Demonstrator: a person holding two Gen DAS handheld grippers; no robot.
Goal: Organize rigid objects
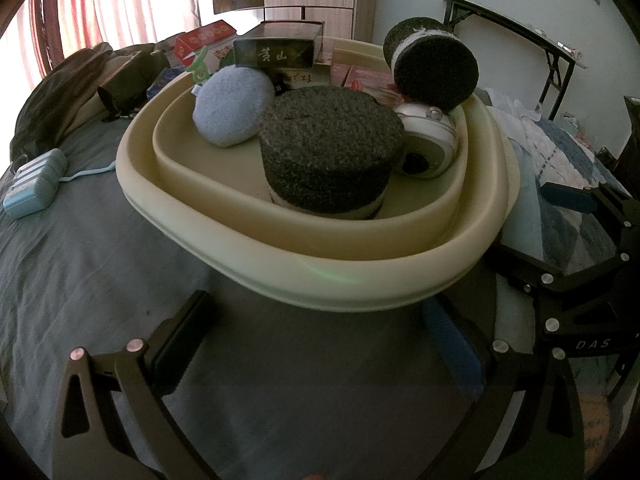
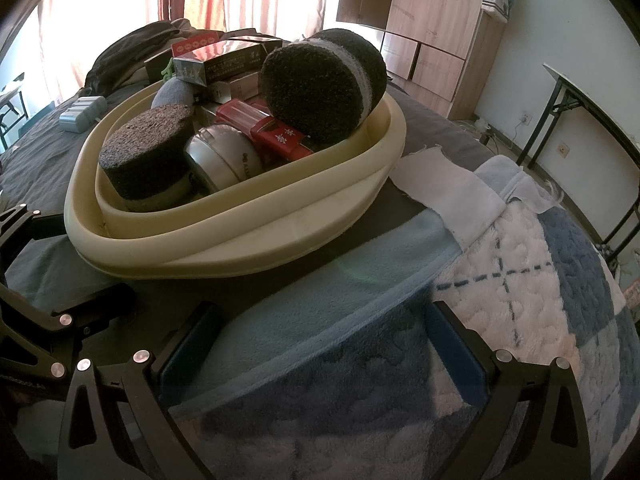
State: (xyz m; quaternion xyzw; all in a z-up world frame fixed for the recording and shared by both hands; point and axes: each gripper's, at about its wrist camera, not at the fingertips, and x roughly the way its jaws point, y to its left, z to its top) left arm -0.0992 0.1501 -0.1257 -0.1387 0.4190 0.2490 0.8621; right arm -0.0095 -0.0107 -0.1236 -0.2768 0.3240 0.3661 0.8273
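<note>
Currently I hold both grippers empty with jaws apart: left gripper [image 1: 316, 356] at lower centre over grey bedsheet [image 1: 80, 264], right gripper [image 2: 320, 356] over the plaid blanket [image 2: 520, 280]. The cream basin [image 1: 320, 276] lies dead ahead of the left gripper, which looks nearer; its long axis runs across the frame. Inside: dark foam cylinder [image 1: 328, 148], blue pad [image 1: 232, 108], silver tin [image 2: 224, 156]. Beyond, upper frame: curtains [image 1: 120, 8], wardrobe [image 2: 424, 12].
</note>
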